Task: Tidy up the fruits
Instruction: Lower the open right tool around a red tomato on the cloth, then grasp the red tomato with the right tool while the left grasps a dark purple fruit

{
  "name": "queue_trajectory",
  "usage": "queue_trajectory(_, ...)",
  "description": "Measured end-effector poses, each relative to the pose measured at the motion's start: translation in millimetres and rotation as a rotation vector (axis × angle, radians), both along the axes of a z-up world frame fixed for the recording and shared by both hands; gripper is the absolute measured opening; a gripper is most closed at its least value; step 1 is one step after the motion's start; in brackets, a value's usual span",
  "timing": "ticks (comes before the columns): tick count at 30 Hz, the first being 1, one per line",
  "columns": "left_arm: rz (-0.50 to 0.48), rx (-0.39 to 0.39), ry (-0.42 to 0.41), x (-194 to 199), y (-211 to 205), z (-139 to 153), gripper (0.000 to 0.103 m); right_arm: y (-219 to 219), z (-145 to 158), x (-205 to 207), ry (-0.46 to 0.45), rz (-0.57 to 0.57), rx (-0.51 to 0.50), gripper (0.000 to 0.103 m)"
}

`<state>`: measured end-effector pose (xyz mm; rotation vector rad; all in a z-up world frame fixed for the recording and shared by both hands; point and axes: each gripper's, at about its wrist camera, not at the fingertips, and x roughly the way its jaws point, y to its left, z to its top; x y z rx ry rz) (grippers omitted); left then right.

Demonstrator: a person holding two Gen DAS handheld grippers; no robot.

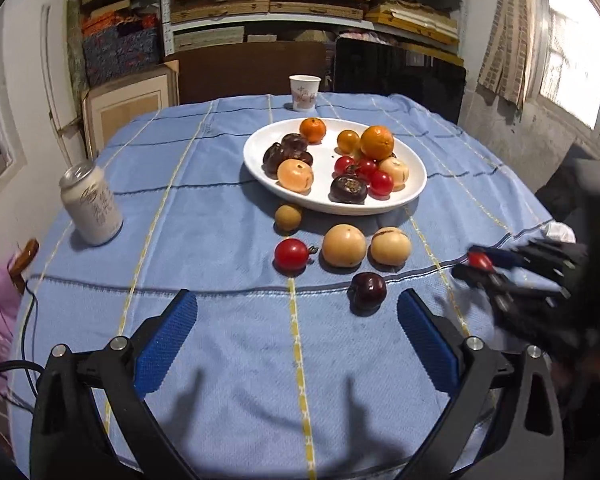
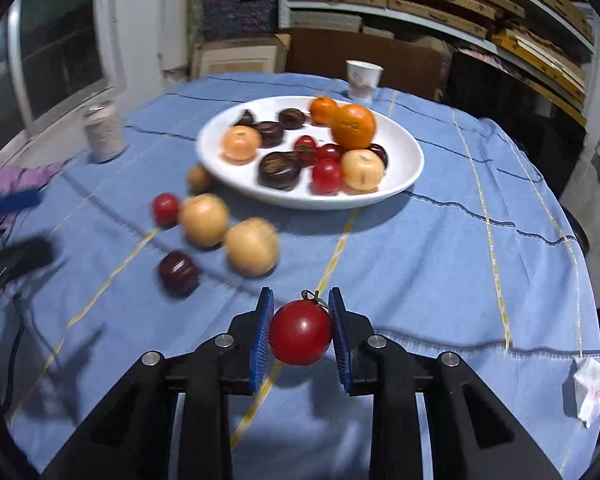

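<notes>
Both wrist cameras look down obliquely from close above the near table edge, sharing the white plate (image 1: 414, 190).

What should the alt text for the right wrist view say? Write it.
The right claw grips a red cherry tomato above a blue tablecloth. Beyond it, a white plate holds mixed fruits, with five more loose fruits to its left.

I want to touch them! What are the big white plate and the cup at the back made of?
The plate looks like glazed ceramic, maybe hard plastic: smooth, white and shiny, with a thick rim. The cup looks like thin paper: matte white, with a rolled lip and a faint printed pattern. Looks alone cannot settle either.
</notes>
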<state>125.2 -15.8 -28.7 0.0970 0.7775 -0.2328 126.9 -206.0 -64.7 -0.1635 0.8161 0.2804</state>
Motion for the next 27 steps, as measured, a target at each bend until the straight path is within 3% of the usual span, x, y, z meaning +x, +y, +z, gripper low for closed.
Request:
queue_trajectory(5,-0.071,0.072,0.031,17,-40,-19,0.098,-5,0,-37,-0.001,0.006,0.024,0.028)
queue_trajectory(9,-0.072,0.09,0.065,29,-59,-38,0.098,-12,-2,-51,-0.018,-0.016,0.021,0.028)
queue_trajectory(13,-0.066,0.094,0.108,37,-64,-51,0.085,-20,-5,-53,-0.016,-0.034,0.03,0.029)
queue_trajectory(16,-0.044,0.096,0.104,40,-63,-54,0.084,-21,-8,-54,-0.015,-0.033,0.041,0.029)
queue_trajectory(18,-0.034,0.112,0.091,41,-64,-54,0.077,-21,-9,-54,-0.011,-0.028,0.048,0.029)
queue_trajectory(20,-0.041,0.119,0.108,44,-66,-59,0.059,-20,-10,-54,-0.01,-0.025,0.05,0.029)
queue_trajectory(22,-0.053,0.103,0.135,47,-66,-65,0.047,-21,-10,-54,-0.013,-0.027,0.05,0.029)
queue_trajectory(25,-0.062,0.081,0.112,42,-64,-59,0.028,-23,-10,-54,-0.011,-0.032,0.059,0.029)
queue_trajectory(27,-0.053,0.077,0.1,39,-63,-56,0.028,-23,-9,-54,-0.014,-0.034,0.06,0.029)
